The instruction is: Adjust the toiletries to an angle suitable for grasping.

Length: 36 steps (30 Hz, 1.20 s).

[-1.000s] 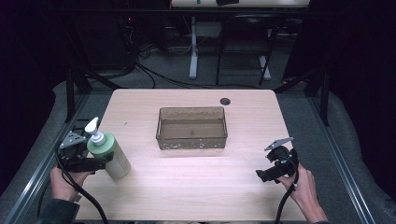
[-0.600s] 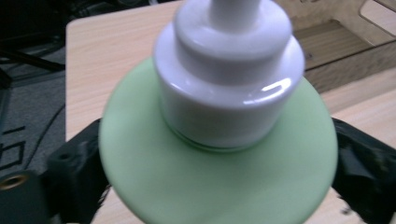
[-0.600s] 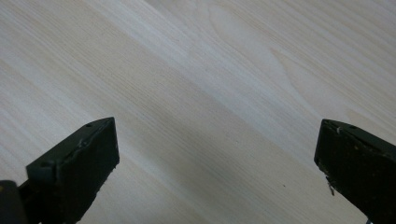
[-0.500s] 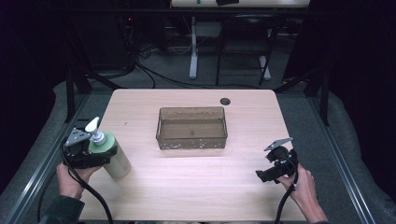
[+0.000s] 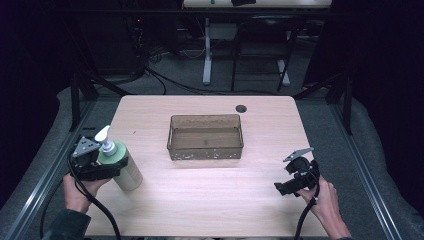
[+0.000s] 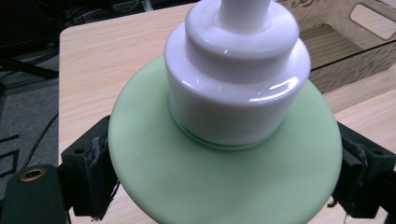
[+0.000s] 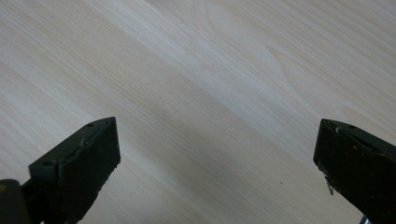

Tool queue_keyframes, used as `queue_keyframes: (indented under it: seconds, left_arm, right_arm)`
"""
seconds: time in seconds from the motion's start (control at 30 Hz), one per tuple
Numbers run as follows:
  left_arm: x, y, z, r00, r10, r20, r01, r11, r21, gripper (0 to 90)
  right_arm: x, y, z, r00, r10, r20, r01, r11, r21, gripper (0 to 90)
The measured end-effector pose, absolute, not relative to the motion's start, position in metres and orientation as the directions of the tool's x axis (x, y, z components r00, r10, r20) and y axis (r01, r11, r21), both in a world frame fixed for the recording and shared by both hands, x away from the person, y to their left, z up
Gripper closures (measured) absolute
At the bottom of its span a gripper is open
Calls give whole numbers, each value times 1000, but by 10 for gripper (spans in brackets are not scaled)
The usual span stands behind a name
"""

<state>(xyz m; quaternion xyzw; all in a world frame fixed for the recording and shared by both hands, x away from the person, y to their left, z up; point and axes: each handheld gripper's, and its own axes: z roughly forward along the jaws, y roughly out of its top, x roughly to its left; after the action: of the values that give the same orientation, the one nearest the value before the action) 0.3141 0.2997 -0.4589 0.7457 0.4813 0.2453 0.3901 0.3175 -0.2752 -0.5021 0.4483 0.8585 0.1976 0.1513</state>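
A pale green pump bottle (image 5: 131, 175) with a white pump head (image 5: 103, 134) stands upright near the table's left edge. My left gripper (image 5: 116, 165) reaches it from the left, level with its shoulder. Its jaws have just been closing, and in the left gripper view both pads (image 6: 95, 163) press against the sides of the green bottle (image 6: 224, 186). My right gripper (image 5: 281, 189) rests low near the table's front right. In the right gripper view it (image 7: 217, 158) stands open over bare wood.
A brown see-through rectangular tray (image 5: 205, 151) sits in the middle of the wooden table (image 5: 210, 205), with nothing seen inside it. A small dark cable hole (image 5: 241, 108) lies behind it. Dark floor, cables and table legs surround the table.
The left gripper has slid a little right onto the bottle, and its jaws have closed against it. The right gripper has not moved.
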Motion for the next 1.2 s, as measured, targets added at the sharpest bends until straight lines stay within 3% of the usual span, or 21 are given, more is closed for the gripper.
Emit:
queue_keyframes:
  seconds: [1.2]
  left_arm:
    - [333,260,-457,579,816,-6,482,-336,809,123]
  right_arm:
    - [319,-276,-504,-552,831,-74,714,517,471,3]
